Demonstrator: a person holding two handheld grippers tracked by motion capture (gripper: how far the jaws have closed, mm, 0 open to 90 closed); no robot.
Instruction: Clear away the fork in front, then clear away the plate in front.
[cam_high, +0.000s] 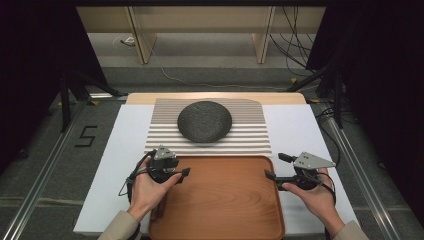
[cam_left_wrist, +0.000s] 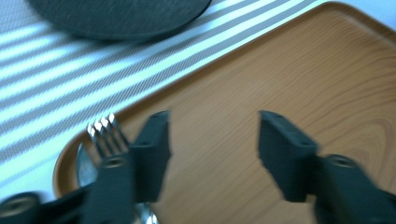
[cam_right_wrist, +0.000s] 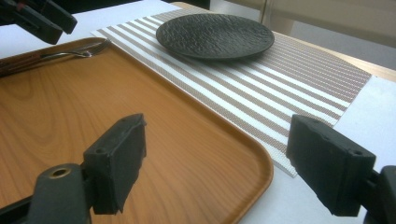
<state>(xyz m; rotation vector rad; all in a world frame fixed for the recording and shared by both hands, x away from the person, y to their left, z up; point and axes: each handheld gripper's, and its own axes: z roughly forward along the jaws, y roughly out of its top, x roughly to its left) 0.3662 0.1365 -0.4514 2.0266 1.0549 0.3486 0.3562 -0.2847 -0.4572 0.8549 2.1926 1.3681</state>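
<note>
A white-covered table (cam_high: 107, 165) carries a striped mat (cam_high: 250, 135) with a dark plate (cam_high: 205, 121) on it, and nearer the person a wooden tray (cam_high: 225, 200). Nothing looks moved yet: both the left gripper (cam_high: 186, 171) and right gripper (cam_high: 276, 166) hover with jaws apart, holding nothing. The left gripper view reveals a fork (cam_left_wrist: 105, 133) lying at the tray's left edge, which I judge is the thing to be set out.

Each hand wears a beige sleeve at the bottom of the frame and carries a black gripper, the left gripper (cam_high: 181, 174) and right gripper (cam_high: 278, 165) each topped by a grey three-cornered plate with small screws, with blocky black jaws and a thin black cable.
</note>
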